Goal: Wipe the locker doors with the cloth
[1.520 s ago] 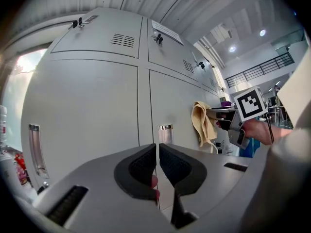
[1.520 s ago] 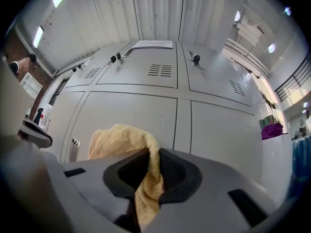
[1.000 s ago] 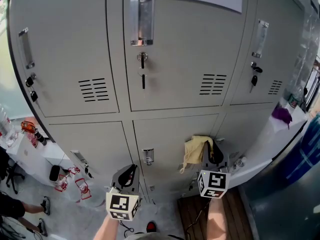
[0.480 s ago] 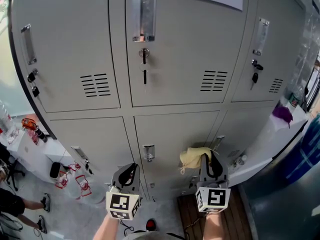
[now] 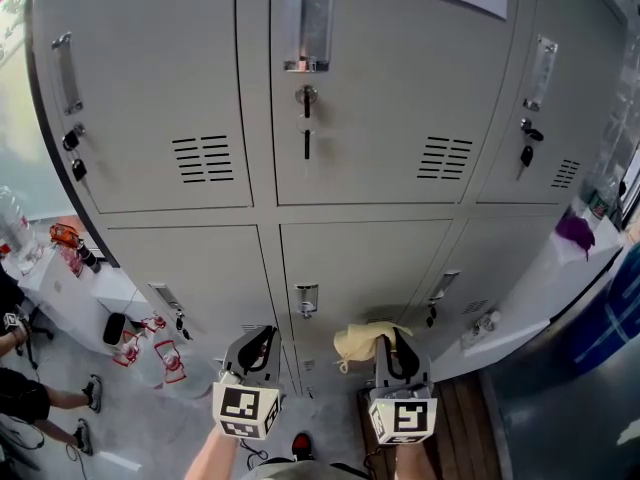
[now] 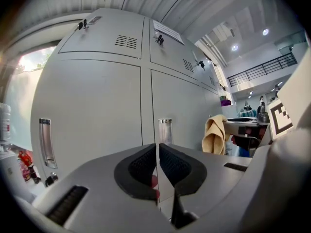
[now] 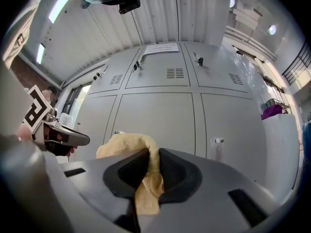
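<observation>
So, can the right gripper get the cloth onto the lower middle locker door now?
Probably yes. The right gripper, shut on the yellow cloth, faces the lower middle door with nothing between them; the left gripper sits off to one side.

At the far left a white table (image 5: 70, 290) carries a clear bottle (image 5: 10, 220) and an orange item (image 5: 62, 236). Just right of it, on the grey floor, lie red-and-clear pieces (image 5: 165, 360), perhaps plastic frames, though they are too small to tell. A person's leg (image 5: 35, 400) and shoe (image 5: 92, 393) show at the near left, and on the right a purple object (image 5: 577, 232) rests on a white ledge (image 5: 530, 293), with wooden slats (image 5: 465, 433) on the floor nearby.
</observation>
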The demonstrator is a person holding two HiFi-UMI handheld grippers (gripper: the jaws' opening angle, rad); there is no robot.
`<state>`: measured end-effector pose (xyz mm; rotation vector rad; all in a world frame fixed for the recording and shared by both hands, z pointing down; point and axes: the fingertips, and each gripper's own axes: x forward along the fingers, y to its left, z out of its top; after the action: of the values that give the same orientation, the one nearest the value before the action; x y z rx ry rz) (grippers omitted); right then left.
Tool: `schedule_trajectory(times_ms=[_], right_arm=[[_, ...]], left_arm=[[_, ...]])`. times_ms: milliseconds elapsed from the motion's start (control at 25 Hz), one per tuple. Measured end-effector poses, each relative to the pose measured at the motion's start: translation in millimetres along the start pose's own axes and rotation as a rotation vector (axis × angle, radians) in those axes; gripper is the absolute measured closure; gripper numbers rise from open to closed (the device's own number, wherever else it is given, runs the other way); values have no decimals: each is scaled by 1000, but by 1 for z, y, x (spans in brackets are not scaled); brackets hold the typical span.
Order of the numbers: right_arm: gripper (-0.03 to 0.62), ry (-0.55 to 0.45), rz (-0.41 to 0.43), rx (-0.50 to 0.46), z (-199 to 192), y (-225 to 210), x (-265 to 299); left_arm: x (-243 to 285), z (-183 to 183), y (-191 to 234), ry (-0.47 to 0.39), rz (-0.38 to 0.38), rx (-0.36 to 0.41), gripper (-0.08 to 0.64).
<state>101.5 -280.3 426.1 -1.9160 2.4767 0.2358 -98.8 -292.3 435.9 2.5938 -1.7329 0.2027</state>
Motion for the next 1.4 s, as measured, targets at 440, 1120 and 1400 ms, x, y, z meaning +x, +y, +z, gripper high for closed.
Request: schedule_trajectory(times_ms=[440,1120,1400], right_arm=[[522,57,115,41,-40,60,31],[522,52,138,28,-47,84,87],[522,59,124,14,-48,75,87]], left_arm=[[-8,-7,23,15,47,4,520],[1,-12,37,28,47,16,520],[8,-11,31,26,28,19,520]])
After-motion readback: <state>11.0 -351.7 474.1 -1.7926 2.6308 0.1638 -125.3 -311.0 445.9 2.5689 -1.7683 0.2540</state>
